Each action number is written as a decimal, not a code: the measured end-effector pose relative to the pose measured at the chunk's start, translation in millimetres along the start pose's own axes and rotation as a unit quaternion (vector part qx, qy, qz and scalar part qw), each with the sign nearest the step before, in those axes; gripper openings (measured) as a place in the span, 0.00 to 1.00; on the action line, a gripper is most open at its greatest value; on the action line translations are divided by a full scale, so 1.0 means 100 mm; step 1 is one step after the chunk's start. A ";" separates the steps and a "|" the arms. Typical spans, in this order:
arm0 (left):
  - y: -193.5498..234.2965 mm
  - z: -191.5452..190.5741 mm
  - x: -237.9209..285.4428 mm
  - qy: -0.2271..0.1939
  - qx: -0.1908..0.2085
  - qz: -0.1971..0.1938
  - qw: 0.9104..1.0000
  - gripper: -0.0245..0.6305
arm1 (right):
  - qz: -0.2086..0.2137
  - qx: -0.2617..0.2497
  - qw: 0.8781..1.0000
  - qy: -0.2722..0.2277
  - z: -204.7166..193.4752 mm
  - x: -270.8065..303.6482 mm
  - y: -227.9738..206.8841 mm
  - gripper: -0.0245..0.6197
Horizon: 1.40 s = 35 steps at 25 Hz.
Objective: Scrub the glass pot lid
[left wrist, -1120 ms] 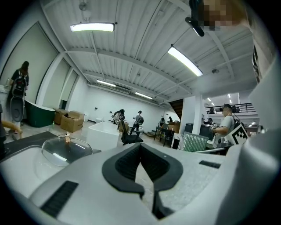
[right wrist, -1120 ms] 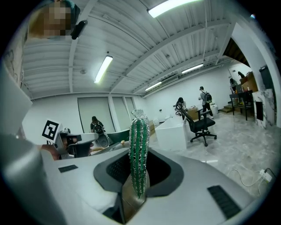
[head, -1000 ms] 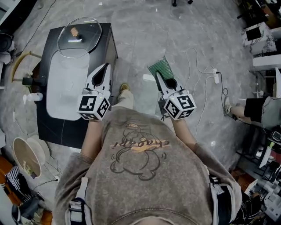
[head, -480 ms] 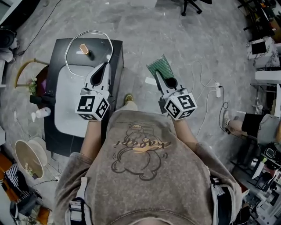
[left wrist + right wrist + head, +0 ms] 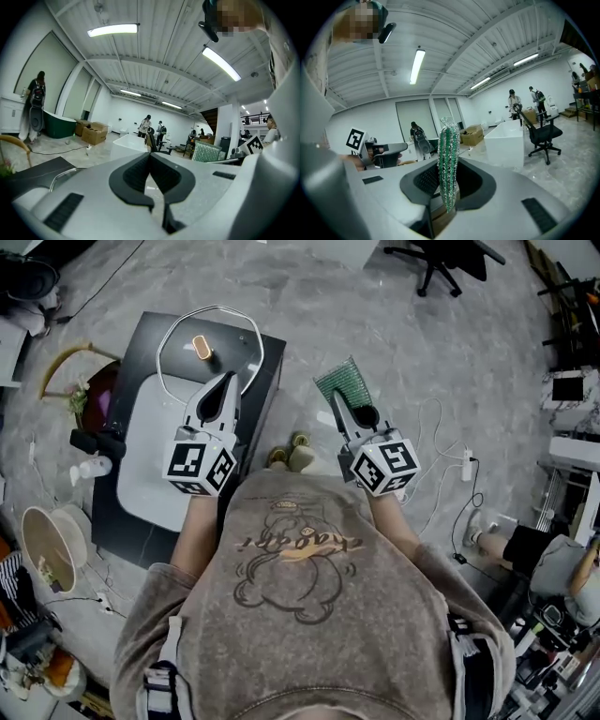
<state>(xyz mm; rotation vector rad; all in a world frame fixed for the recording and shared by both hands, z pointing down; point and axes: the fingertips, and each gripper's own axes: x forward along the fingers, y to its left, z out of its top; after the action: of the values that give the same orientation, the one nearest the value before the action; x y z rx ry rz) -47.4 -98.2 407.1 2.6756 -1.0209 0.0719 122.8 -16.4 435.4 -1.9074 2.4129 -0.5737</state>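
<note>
at the sink, glass lid nearer left hand-held gripper

A grey marbled floor spreads through a white-walled hall. Long fluorescent tube lights run along a white ribbed ceiling. A black wheeled office chair stands beside a white boxy counter. Brown cardboard boxes sit farther off.

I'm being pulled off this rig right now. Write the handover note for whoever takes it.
Left claw: shut, empty, close to the lid.
Right claw: shut on the green scrub pad, over the floor beside the stand.
Lid lies at the far end of the white basin on the black stand.
Done: pad in hand.
Left: bring pad to lid, scrub it.
</note>
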 end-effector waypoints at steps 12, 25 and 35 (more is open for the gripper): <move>0.30 0.05 -0.10 -0.014 -0.003 0.109 0.994 0.05 | 0.135 -0.023 0.990 0.030 0.08 0.70 0.17 0.17; 0.75 -0.07 -0.42 -0.024 -0.049 0.202 0.978 0.16 | 0.220 -0.045 0.973 0.060 -0.03 1.20 0.58 0.17; 1.16 -0.30 -0.21 0.018 -0.064 0.240 0.969 0.48 | 0.212 -0.044 0.974 0.060 -0.10 1.31 0.50 0.17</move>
<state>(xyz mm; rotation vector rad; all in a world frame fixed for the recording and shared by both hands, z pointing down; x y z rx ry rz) -138.3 -159.0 460.1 2.2499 -1.5786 0.1434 40.4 -127.7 457.8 -1.3422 2.8440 -0.5754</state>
